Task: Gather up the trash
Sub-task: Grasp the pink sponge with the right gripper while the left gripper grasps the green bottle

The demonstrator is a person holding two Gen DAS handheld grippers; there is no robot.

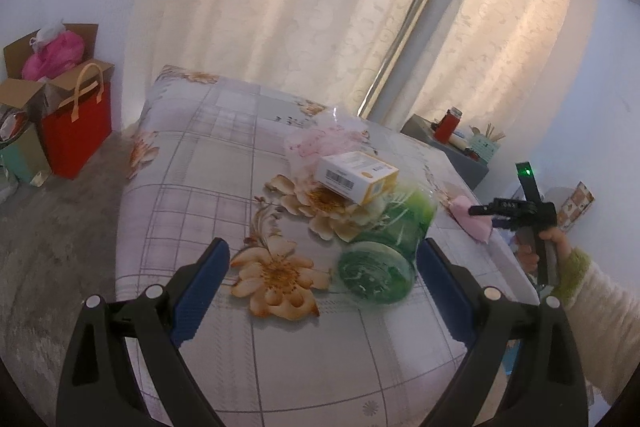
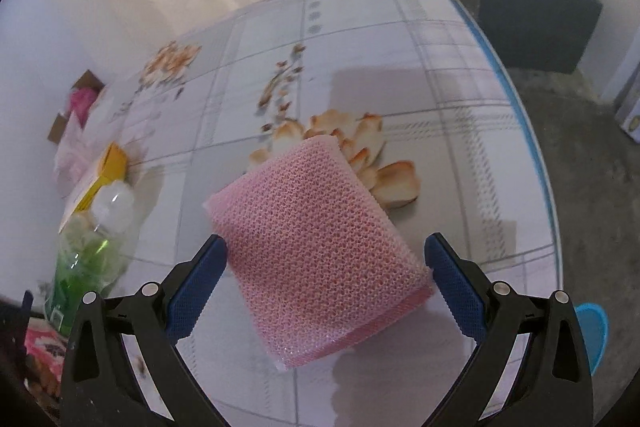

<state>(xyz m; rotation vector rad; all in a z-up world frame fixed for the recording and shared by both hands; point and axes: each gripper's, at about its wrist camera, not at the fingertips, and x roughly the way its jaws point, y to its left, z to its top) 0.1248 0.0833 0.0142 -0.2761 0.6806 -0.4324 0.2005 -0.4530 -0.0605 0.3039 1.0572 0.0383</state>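
Our right tool [image 2: 325, 259] gapes wide around the pink sponge [image 2: 316, 247]; left tool [image 1: 323, 259] wide open, green bottle [image 1: 382, 247] between its fingers, nothing gripped.

Bare tablecloth [image 1: 192, 163] lies free left of the green bottle [image 1: 380, 251], which the box [image 1: 358, 175] crowds behind

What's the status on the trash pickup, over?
Left claw open, lined up on green bottle lying on table. Right claw open around pink sponge, not gripped. Yellow-white box leaning on the bottle.
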